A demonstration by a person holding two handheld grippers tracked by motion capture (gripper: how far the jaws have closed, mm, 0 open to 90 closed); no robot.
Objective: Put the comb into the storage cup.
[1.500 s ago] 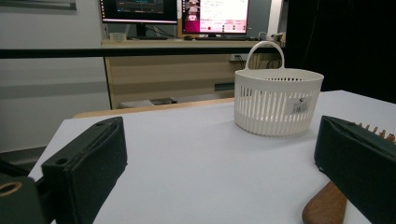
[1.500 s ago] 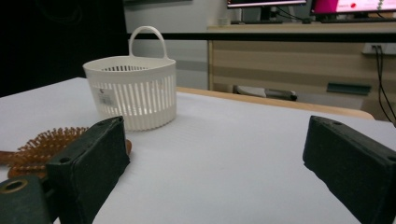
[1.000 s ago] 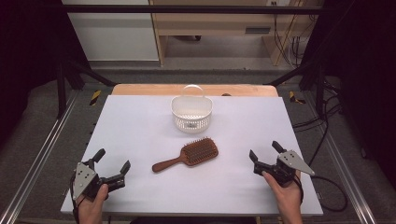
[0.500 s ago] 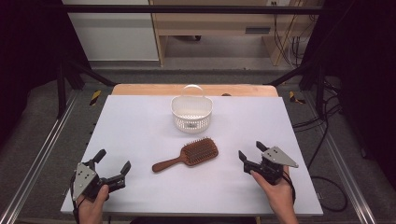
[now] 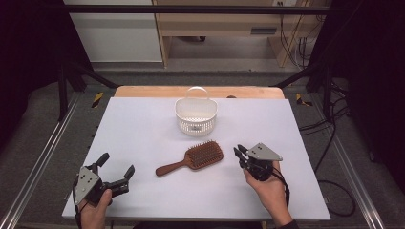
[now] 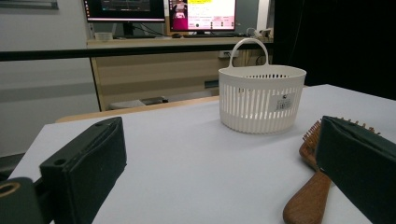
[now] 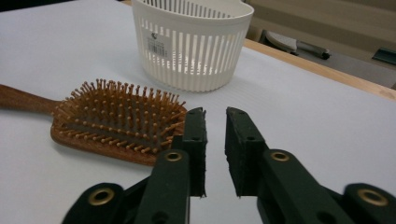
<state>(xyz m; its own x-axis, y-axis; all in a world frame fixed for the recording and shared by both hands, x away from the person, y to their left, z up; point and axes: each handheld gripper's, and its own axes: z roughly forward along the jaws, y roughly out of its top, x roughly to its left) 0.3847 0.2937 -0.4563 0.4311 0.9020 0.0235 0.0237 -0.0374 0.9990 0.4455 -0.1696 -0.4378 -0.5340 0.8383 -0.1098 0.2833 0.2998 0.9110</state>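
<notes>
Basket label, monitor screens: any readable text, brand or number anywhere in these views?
None can be read.
Sticker on the white basket: barcode-like print, too small to read.
Two monitors behind the table in the left gripper view: lit windows, text blurred.
Wooden hairbrush: no marking visible.

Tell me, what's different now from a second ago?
The right gripper has slid in across the table toward the head of the hairbrush and stops just short of it. Its jaws have just been closing to a narrow gap with nothing between them. The left gripper kept its place, jaws wide apart. The hairbrush and the white basket lie as before.
</notes>
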